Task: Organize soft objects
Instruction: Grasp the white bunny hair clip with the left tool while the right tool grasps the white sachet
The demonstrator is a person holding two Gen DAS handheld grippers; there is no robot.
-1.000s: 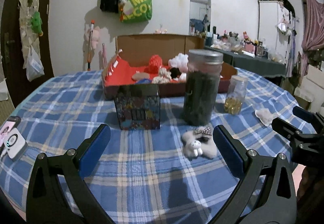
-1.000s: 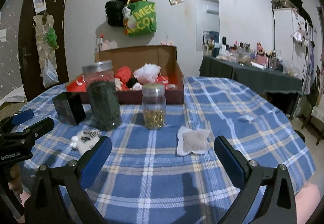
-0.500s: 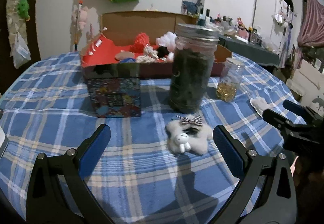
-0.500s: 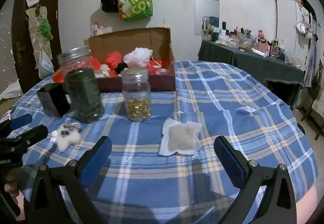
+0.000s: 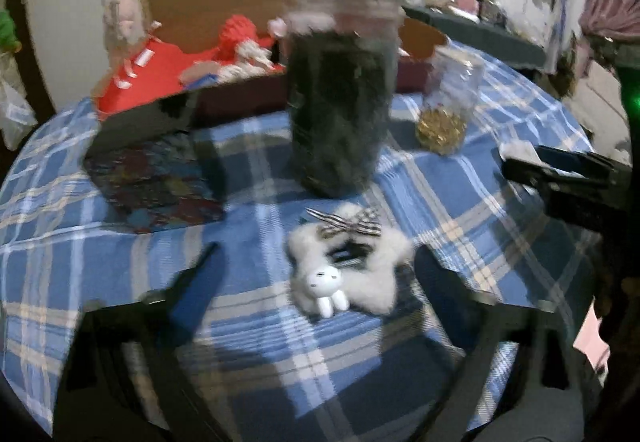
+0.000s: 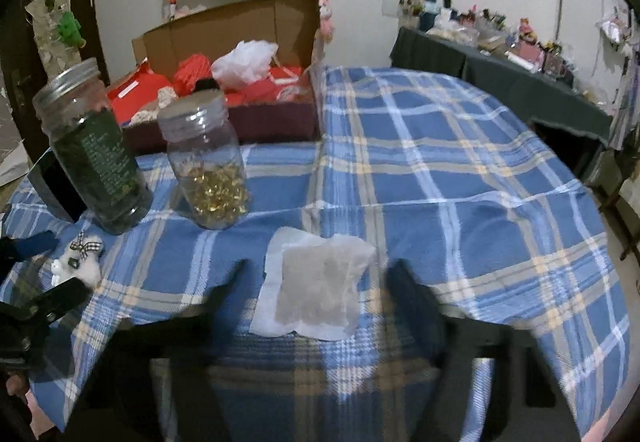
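Note:
A fluffy white plush (image 5: 352,270) with a striped bow lies on the blue plaid tablecloth (image 5: 440,194). My left gripper (image 5: 316,266) straddles it with jaws closing, and the pads stand clear of the fur. In the right wrist view the plush (image 6: 82,262) shows at the far left, between the left gripper's fingers (image 6: 60,294). A flat white sachet (image 6: 320,290) lies between the closing jaws of my right gripper (image 6: 316,278), untouched. A cardboard box (image 6: 228,26) at the back holds red and white soft things.
A tall jar of dark leaves (image 5: 340,90) stands right behind the plush. A small jar of golden capsules (image 6: 208,170) is behind the sachet. A dark patterned tin (image 5: 152,170) sits at the left. The right gripper (image 5: 560,178) shows at the right edge.
Both grippers came forward and down over the table, and their jaws have narrowed. The plush and the sachet now lie between the fingers instead of ahead of them.

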